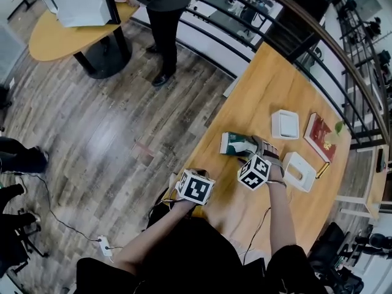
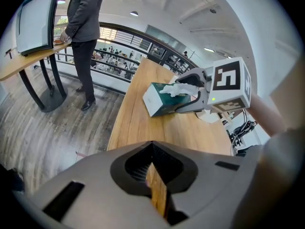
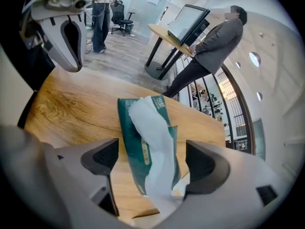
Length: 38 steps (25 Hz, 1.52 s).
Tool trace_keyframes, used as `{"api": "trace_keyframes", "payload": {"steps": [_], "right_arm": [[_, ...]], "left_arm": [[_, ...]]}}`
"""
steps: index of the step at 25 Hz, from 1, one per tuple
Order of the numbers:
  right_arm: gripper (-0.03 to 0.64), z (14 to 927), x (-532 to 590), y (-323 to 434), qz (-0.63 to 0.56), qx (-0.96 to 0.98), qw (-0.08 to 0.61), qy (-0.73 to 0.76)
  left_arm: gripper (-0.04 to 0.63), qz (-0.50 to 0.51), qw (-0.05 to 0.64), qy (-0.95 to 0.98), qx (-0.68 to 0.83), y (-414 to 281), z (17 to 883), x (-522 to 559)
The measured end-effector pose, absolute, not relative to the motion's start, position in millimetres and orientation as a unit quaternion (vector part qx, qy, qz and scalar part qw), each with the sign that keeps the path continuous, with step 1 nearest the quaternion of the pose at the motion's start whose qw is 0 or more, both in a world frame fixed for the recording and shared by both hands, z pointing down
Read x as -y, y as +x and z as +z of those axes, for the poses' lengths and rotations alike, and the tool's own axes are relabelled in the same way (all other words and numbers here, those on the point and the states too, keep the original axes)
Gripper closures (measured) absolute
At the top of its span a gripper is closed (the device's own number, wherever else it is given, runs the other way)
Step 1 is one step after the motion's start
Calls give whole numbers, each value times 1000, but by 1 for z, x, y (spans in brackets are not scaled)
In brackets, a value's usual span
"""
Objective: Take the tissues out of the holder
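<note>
On the wooden worktop (image 1: 269, 84) our green tissue pack (image 3: 138, 128) lay mid-frame between the wide-open, empty right claw (image 3: 152, 159); our left claw (image 2: 153, 168) sat closed, holding nothing. Closing on the loose sheet (image 3: 155, 142) alone might tear it.

- A person (image 1: 162, 5) is standing beside a round table (image 1: 49, 41).
- A screen (image 1: 76, 2) is standing on that table.
- A red book (image 1: 319, 137) is lying on the desk (image 1: 263, 78), near its edge.
- A power strip (image 1: 104, 245) is lying on the plank floor (image 1: 110, 139), its cable trailing.
</note>
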State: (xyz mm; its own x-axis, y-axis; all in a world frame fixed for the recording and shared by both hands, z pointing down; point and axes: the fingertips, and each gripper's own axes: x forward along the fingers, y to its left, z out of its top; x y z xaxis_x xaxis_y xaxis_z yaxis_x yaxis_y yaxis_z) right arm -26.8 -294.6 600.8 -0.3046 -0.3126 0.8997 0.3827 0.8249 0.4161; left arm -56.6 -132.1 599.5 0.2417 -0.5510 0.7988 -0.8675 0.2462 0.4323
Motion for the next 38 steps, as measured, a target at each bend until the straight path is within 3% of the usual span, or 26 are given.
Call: {"api": "trace_keyframes", "payload": {"steps": [15,29,31,34,38], "right_arm": [[186,510,270,-17,-258,831,488,78],[192,516,201,3,-138,876,450,106],[215,518,191,9,-120,879,448,109],[305,518,179,16,-97,886,436,122],[327,526,165,26,-57,887,440,125]], "left_arm": [[597,155,497,604,604,-47,583,127],[597,159,474,612,612,-38,575,114],[597,161,472,612,614,-36,572,112],[597,162,470,612,615,-34,569,110],[597,170,463,614,616,-31,566,109]]}}
